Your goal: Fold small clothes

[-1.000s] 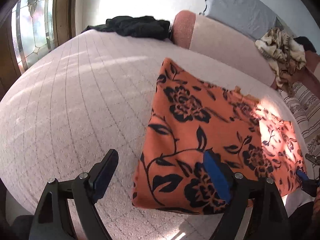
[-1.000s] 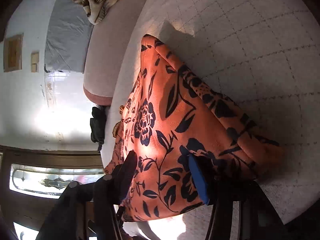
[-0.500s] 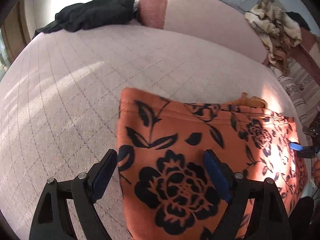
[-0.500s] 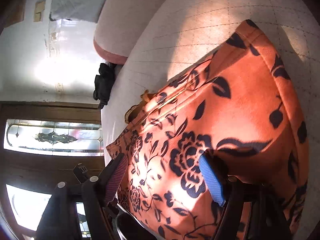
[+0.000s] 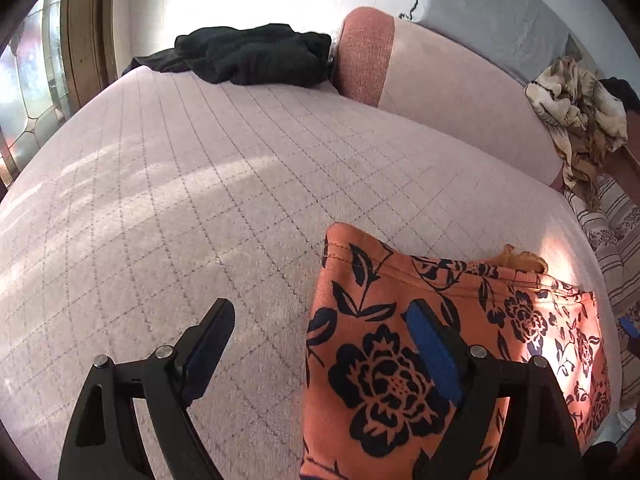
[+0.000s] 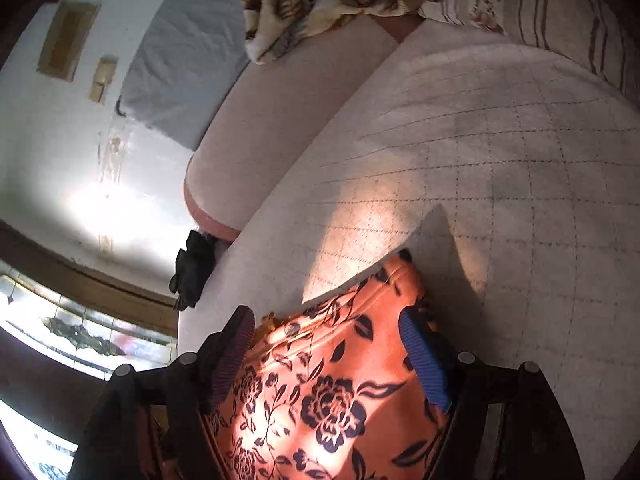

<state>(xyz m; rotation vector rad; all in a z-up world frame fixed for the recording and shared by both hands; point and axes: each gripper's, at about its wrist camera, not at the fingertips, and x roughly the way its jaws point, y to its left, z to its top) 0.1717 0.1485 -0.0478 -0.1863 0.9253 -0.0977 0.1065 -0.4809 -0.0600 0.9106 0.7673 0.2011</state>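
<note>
An orange garment with black flowers point(image 5: 460, 332) lies folded on the pale quilted bed cover point(image 5: 200, 200), near its front edge. It also shows in the right wrist view point(image 6: 328, 392). My left gripper point(image 5: 316, 344) is open and empty above the garment's left edge; its right finger is over the cloth, its left finger over bare cover. My right gripper point(image 6: 328, 352) is open and empty above the garment's far hem.
A black garment point(image 5: 252, 56) lies at the far end of the bed. A long pink bolster point(image 5: 448, 92) runs along the back. A beige patterned cloth point(image 5: 576, 116) is heaped at the right, beside striped bedding point(image 5: 616, 224). A stained-glass door point(image 5: 28, 92) stands at the left.
Both grippers have pulled back toward the front edge of the bed. The garment shows shorter and lies flat, with its hem now nearer to me. Both grippers stayed open.
</note>
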